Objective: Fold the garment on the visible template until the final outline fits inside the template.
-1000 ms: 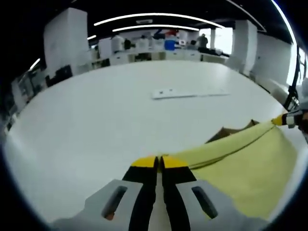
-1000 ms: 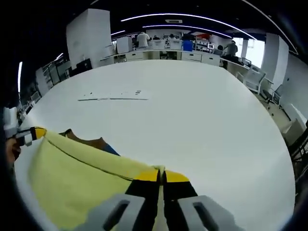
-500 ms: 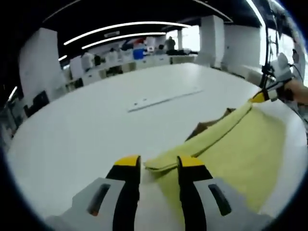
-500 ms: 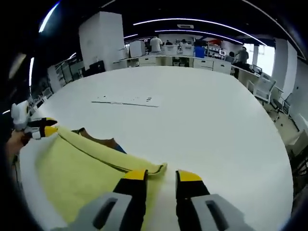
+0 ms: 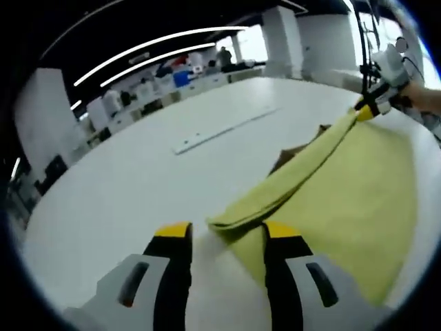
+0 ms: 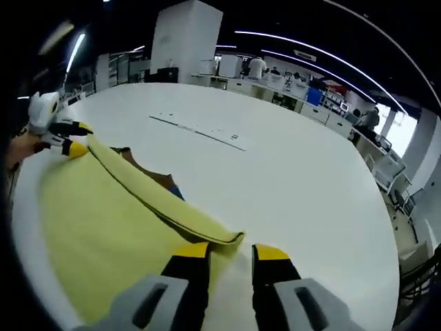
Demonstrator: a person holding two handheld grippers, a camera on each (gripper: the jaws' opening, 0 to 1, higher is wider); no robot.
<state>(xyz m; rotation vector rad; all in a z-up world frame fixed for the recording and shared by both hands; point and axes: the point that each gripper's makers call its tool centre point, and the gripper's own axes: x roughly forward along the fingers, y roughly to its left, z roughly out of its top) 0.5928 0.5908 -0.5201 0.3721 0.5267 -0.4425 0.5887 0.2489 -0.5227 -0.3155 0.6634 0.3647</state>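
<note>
Status: one fold is in place. The pale yellow cloth garment (image 5: 344, 207) lies flat on the white table (image 5: 131, 179) with a doubled, rolled-looking edge running from corner to corner along its far side. A brown sheet, probably the template (image 5: 293, 153), shows just beyond that folded edge; in the right gripper view the same brown sheet (image 6: 148, 172) has a small blue patch beside it. Most of the template is hidden under the cloth, so whether the outline fits inside it cannot be judged. Judging by how much cloth is spread out compared with the small exposed strip of template, further folds are likely still required.

Left gripper (image 5: 227, 231): the yellow-tipped jaws stand apart and hold nothing. The near corner of the folded edge rests on the table between and just ahead of the tips, seemingly not touching them.

Right gripper (image 6: 231, 252): the jaws stand apart, empty. The opposite corner of the folded edge lies just ahead of the tips, slightly toward the left jaw.

Each gripper is also seen from the other's camera at the far end of the fold, with its jaws parted close to the cloth corner.

A long, thin white strip (image 6: 200, 129) with dark marks lies on the table well apart from the garment, beyond it
</note>
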